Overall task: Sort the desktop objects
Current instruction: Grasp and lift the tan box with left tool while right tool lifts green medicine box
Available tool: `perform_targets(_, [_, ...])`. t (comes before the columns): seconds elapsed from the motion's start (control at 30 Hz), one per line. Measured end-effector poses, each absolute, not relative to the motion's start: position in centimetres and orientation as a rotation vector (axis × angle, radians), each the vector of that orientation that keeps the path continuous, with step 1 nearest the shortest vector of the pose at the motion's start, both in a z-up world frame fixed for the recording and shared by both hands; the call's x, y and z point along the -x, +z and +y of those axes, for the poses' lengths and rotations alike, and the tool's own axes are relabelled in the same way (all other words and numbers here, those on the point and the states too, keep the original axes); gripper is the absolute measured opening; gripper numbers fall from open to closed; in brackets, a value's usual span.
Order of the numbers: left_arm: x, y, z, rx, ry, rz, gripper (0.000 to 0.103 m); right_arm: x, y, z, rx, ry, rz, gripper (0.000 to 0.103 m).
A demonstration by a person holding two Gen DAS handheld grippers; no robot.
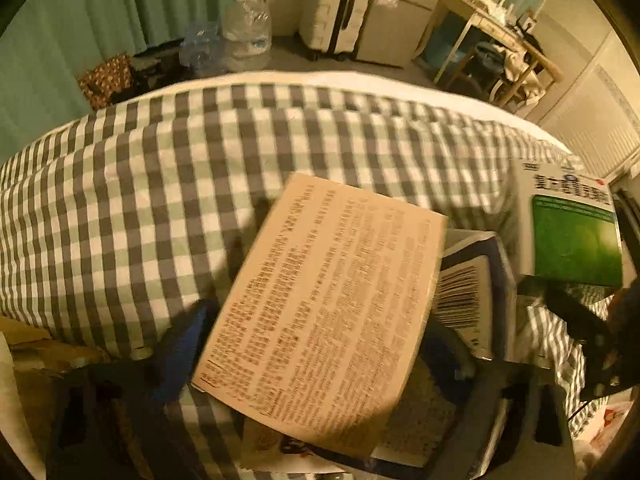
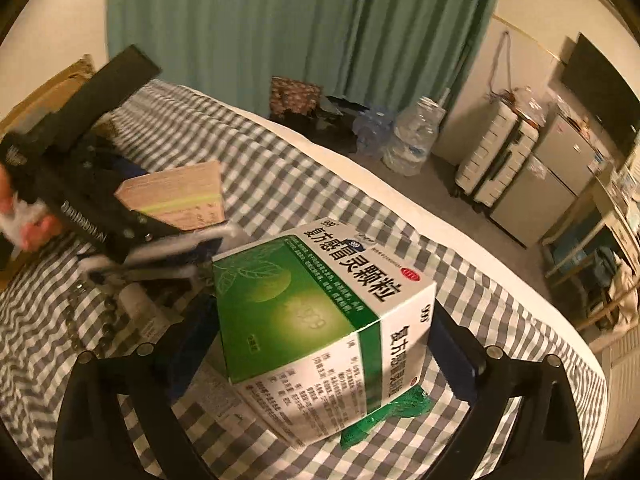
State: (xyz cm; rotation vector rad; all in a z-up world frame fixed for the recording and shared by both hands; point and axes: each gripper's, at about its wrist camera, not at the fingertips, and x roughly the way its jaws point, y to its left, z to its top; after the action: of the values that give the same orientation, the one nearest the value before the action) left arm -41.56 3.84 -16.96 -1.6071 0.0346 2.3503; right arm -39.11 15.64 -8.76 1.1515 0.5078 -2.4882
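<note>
My left gripper (image 1: 316, 356) is shut on a tan box with dense printed text (image 1: 320, 316), held tilted above the checked cloth; the box also shows in the right wrist view (image 2: 180, 196). My right gripper (image 2: 320, 344) is shut on a green and white medicine box (image 2: 320, 312), lifted over the cloth; this box shows at the right edge of the left wrist view (image 1: 572, 228). The left gripper's black body (image 2: 72, 168) is at the left of the right wrist view. Under the tan box lies a dark box with a barcode (image 1: 464, 300).
A grey and white checked cloth (image 1: 160, 184) covers the table. A green packet (image 2: 384, 412) and printed leaflets (image 2: 224, 396) lie under the medicine box. A bead chain (image 2: 92, 320) lies at the left. Water bottles (image 1: 244, 28), suitcases (image 1: 336, 8) and a green curtain stand beyond the table.
</note>
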Motion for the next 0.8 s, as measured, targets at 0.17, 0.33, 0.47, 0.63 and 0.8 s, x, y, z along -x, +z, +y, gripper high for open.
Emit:
perform_targets(0.17, [40.3,-15.7,5.1,1.600,2.389,0.108,0.086,39.0,-8.5,15.7,-1.176,-2.544,0.428,0.097])
perform_targets(0.33, [38.7,-13.9,4.5,1.581,2.480,0.103,0.084,36.6,-7.5,17.0,-1.217,-2.577,0.264,0.095])
perform_targets(0.47, [36.1,-11.2,4.3,1.535,2.533,0.082,0.067,32.4,-5.5,18.3,-1.197,-2.614,0.113,0.095])
perform_targets(0.63, [32.2,-9.2,4.3,1.518,2.505,-0.002,0.050,27.3,-3.7,18.9,-1.176,-2.626,-0.044,0.094])
perform_targets(0.8, [27.2,-11.9,4.7,1.563,2.468,0.014,0.049,22.6,-3.3,17.5,-1.211,-2.615,-0.054,0.094])
